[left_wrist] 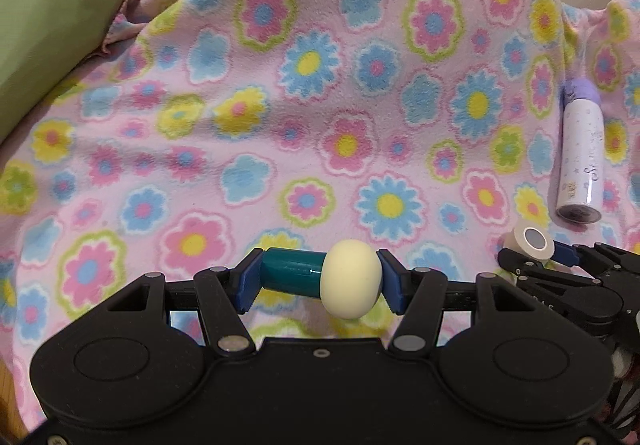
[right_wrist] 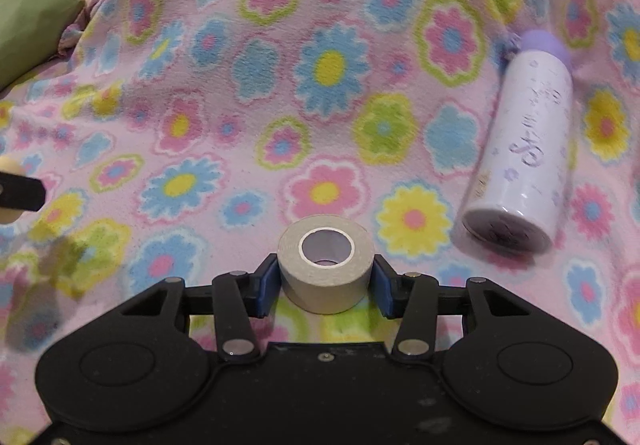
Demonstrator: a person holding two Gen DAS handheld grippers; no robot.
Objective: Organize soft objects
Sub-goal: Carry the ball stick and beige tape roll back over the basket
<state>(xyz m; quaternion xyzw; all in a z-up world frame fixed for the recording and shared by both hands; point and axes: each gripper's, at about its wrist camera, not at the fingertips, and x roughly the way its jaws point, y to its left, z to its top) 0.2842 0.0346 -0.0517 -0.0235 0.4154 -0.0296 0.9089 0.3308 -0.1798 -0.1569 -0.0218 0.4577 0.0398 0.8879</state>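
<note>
Left gripper: fingers closed end-to-end on a teal-handled tool with a cream rounded head. It is held above the floral fleece blanket, low centre in the left wrist view. Long axis runs 9 to 3 o'clock; head points to 3, teal handle to 9.

Right gripper: fingers closed on the curved sides of a roll of tape. Core axis tilts up and toward the camera; open hole faces about 12 o'clock.

Risks (judgement):
- Cream head is rounded, so the end-on pinch may slip and the tool pop out sideways.
- Grippers are close, and swinging either could knock the other's load.
- White bottle with lilac cap lies on its side at 2 o'clock from the tape, cap toward 12; a nudge could roll it.

Green cushion at 10 o'clock, well apart.
</note>
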